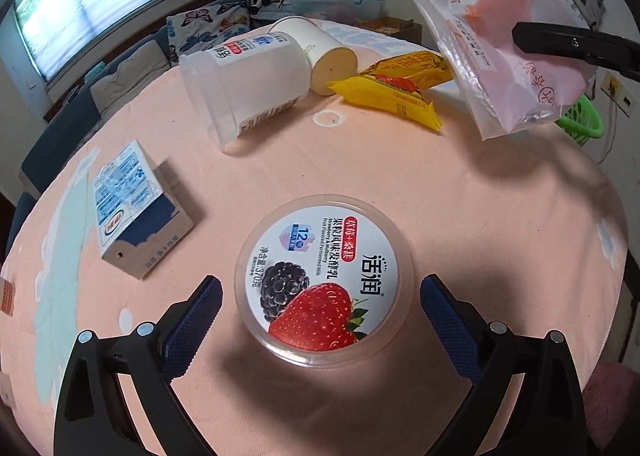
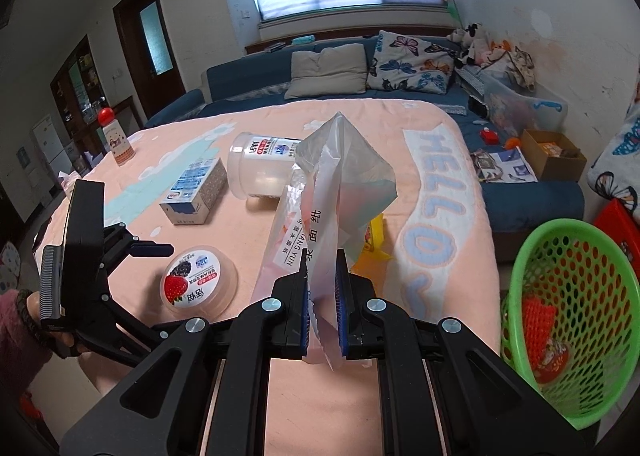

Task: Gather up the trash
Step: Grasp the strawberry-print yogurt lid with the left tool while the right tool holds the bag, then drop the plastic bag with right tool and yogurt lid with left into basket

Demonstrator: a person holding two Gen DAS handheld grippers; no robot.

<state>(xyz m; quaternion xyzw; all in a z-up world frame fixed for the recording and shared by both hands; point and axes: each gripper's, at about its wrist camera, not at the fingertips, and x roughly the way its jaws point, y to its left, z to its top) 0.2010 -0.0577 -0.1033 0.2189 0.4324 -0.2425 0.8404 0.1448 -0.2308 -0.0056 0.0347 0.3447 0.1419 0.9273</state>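
We hold our left tool (image 1: 320, 308) spread wide around the round strawberry-labelled plastic lid (image 1: 325, 283); our right tool (image 2: 323, 310) pinches the crumpled clear plastic bag (image 2: 320, 224) above the table (image 1: 460, 216).

2 yogurt tubs (image 1: 325, 280) (image 1: 244, 90), 1 milk carton (image 1: 136, 212), 2 yellow wrappers (image 1: 390, 98) (image 1: 412, 64) (overlapping), 1 paper cup (image 1: 316, 50), 1 plastic bag (image 1: 500, 28), 1 green basket (image 2: 572, 320).

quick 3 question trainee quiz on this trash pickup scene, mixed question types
1. True or false: the right tongs are shut on the plastic bag.
2. The left tongs are open around what? A) milk carton B) yogurt lid C) yellow wrapper
3. Fill in: beside the table, on the right, stands a green ____.

Key:
1. True
2. B, the yogurt lid, not gripped
3. basket

The milk carton and yellow wrapper lie untouched on the table.
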